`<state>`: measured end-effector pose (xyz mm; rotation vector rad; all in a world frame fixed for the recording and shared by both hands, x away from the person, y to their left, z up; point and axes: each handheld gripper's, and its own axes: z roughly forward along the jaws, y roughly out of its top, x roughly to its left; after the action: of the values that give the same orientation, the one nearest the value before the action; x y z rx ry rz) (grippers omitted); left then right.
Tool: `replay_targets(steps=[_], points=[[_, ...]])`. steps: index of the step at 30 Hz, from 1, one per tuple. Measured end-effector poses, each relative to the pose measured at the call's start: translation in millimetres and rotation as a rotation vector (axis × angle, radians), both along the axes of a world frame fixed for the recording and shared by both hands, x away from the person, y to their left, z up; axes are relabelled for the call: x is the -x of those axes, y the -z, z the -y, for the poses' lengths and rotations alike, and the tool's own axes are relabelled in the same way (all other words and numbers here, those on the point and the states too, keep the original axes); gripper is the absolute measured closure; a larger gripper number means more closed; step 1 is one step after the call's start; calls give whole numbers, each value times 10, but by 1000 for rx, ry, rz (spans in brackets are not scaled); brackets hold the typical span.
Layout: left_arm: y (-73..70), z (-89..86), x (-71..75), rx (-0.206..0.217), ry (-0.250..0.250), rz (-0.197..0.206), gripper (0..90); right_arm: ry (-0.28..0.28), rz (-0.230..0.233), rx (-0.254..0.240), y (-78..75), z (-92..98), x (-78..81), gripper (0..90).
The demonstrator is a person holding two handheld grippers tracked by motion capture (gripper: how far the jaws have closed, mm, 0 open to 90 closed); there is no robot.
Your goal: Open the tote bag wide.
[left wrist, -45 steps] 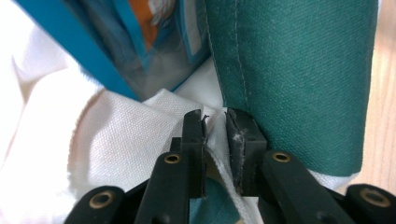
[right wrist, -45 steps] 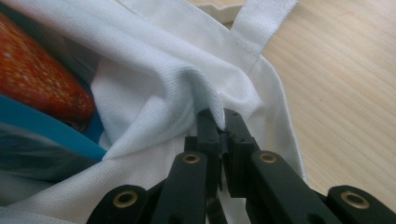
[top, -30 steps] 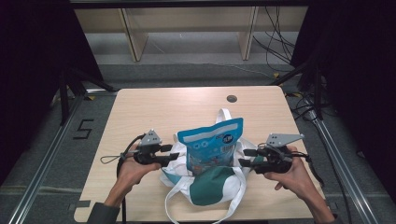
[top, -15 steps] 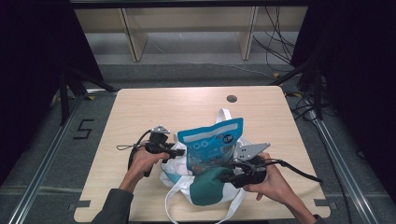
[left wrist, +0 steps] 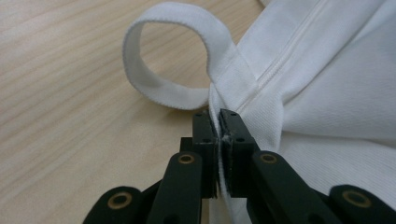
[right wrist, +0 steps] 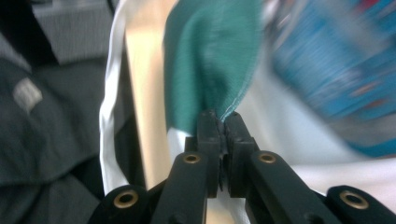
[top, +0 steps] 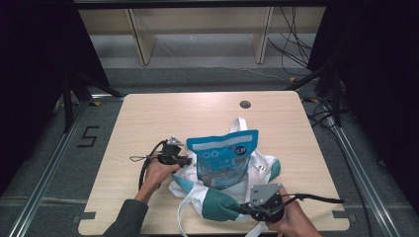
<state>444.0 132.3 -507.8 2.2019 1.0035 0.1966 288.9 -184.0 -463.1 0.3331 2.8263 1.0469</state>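
Presently, a soft white fabric tote bag with teal corner panels [top: 217,190] is lying slumped on the pale wooden table [top: 148,113], near its front edge, with a glossy blue plastic snack pouch [top: 222,158] standing in its mouth. The left gripper [top: 187,160] is pinching the white cloth at the bag's left rim; in the left gripper view its jaws have just been closing and are now standing shut on a fold of the weave beside a stitched seam, just below a white webbing handle loop [left wrist: 163,60] curling onto the table. The right gripper [top: 242,209] is gripping the teal corner panel [right wrist: 210,60] at the bag's front; its jaws have likewise just been closing, and the hemmed edge of the teal cloth is sitting clamped between them. In judgement, the bag is handling as a light, limp article: it is offering no stiffness, so it is likely to sag and fold wherever it is unsupported, and a pinch on a single layer is liable to slip. The seams, hems and webbing are presenting the soundest places to take hold, being thicker and less stretchy than the open panels. The pouch is appearing light but smooth-faced and inclined to topple or slide as the cloth is being drawn up around it. Two well-separated holds on the rim are keeping the mouth spread.
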Motion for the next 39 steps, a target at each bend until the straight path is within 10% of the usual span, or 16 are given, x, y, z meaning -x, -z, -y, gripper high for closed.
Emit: replay_targets(steps=[9,24,28,33,36,39], points=[[14,-17,-13,12,-6,12,844,97,36,107,252,-172,24,881],[43,65,-432,43,-88,56,837,140,73,49,380,-335,-227,880],[49,5,-615,70,-160,60,772,114,168,98,378,-327,-497,879],[-135,-49,-692,61,-184,66,630,186,104,44,392,-429,-556,878],[-250,-178,-588,242,-251,43,543,201,59,14,361,-383,-560,839],[-352,-266,-446,292,-249,46,516,232,44,-40,245,-292,-590,680]])
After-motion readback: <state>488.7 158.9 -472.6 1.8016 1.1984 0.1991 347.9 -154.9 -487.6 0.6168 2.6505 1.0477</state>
